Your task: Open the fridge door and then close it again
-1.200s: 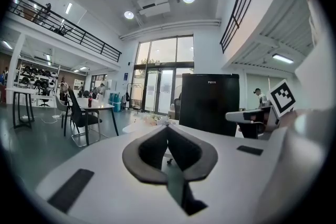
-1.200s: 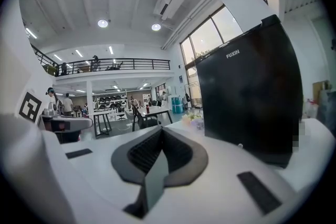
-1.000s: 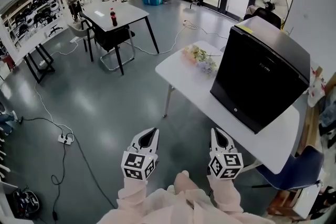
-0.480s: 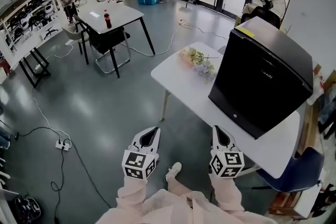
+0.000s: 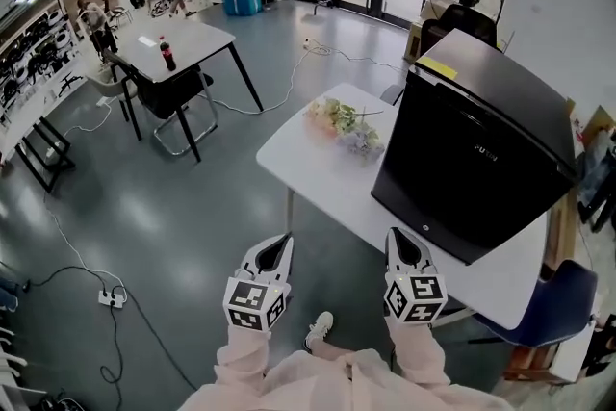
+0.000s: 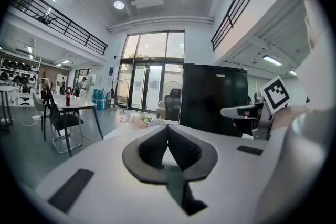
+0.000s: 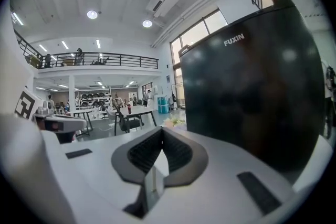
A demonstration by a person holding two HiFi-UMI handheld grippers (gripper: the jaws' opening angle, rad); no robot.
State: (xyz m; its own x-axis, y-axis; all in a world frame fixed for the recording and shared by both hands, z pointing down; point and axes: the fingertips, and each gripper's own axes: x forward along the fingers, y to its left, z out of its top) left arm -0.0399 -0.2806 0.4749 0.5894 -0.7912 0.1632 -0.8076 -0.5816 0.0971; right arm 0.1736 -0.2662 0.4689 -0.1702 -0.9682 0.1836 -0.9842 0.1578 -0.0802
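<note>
A small black fridge [image 5: 476, 157] stands on a white table [image 5: 318, 170], its door closed and facing me. In the right gripper view the fridge [image 7: 252, 76] fills the right half, close ahead. The left gripper view shows the fridge [image 6: 214, 97] further off, right of centre. My left gripper [image 5: 276, 250] is shut and empty, held over the floor short of the table's edge. Near the table's near edge, below the fridge's front, my right gripper [image 5: 401, 247] is shut with nothing in it. Neither touches the fridge.
A bunch of flowers [image 5: 345, 126] lies on the table left of the fridge. A blue chair [image 5: 544, 303] stands at the right. Farther back is a second table [image 5: 183, 41] with a red bottle [image 5: 166, 55] and black chairs. Cables and a power strip [image 5: 111, 297] lie on the floor.
Both grippers, side by side and still shut, have come closer to the table and the fridge, which now sit nearer and larger in the head view.
</note>
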